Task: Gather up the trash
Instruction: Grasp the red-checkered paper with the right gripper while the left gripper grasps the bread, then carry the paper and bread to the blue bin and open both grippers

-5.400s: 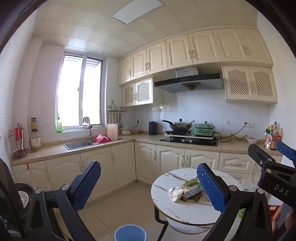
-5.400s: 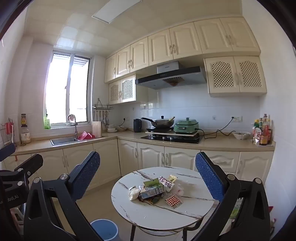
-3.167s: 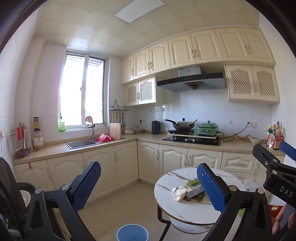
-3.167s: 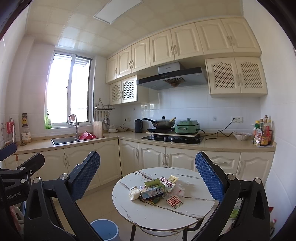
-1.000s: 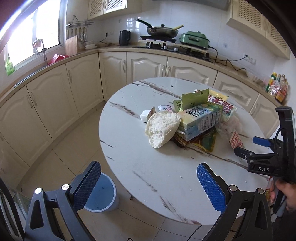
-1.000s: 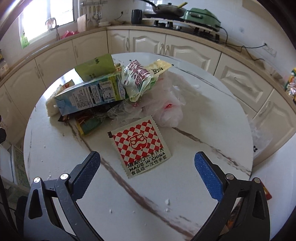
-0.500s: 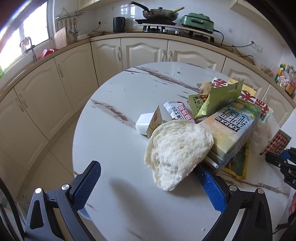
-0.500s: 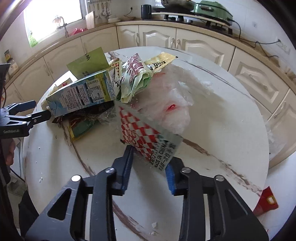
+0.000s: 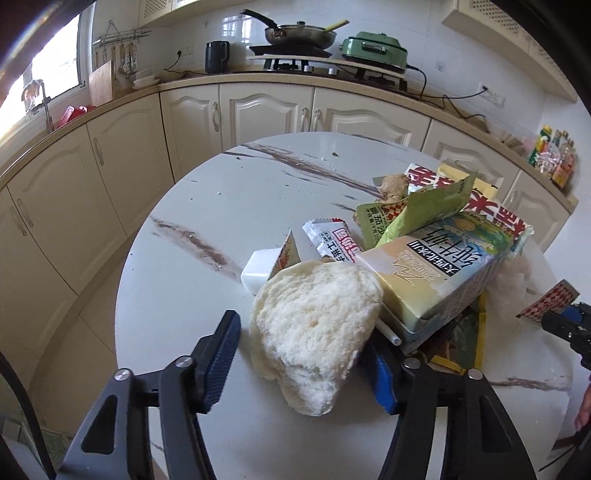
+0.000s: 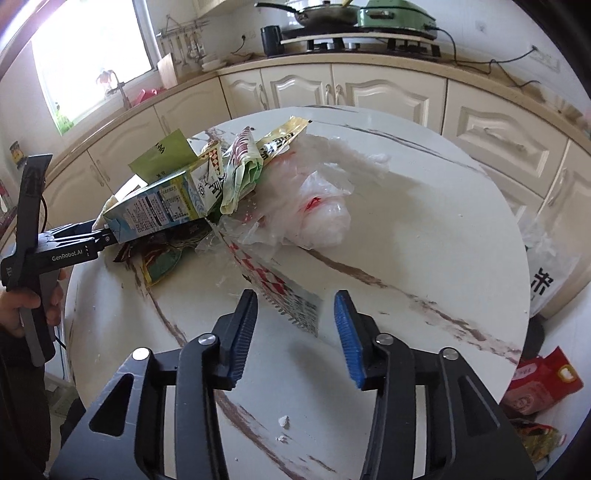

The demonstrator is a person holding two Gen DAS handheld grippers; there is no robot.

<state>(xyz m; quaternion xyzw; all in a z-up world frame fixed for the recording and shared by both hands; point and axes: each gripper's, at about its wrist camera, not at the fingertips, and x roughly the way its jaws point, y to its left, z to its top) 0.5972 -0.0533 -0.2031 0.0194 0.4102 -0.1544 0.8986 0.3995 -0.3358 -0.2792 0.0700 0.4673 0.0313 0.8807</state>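
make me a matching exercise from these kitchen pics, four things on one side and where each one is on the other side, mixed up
Things:
1. bread
2. checked packet
3. frying pan
4. milk carton

Places:
A. on the stove at the back counter
B. between the fingers of the left claw
C. lying on the heap of wrappers, behind the bread
D. between the fingers of the right claw, one edge raised off the table

Pairs: 1-B, 2-D, 3-A, 4-C
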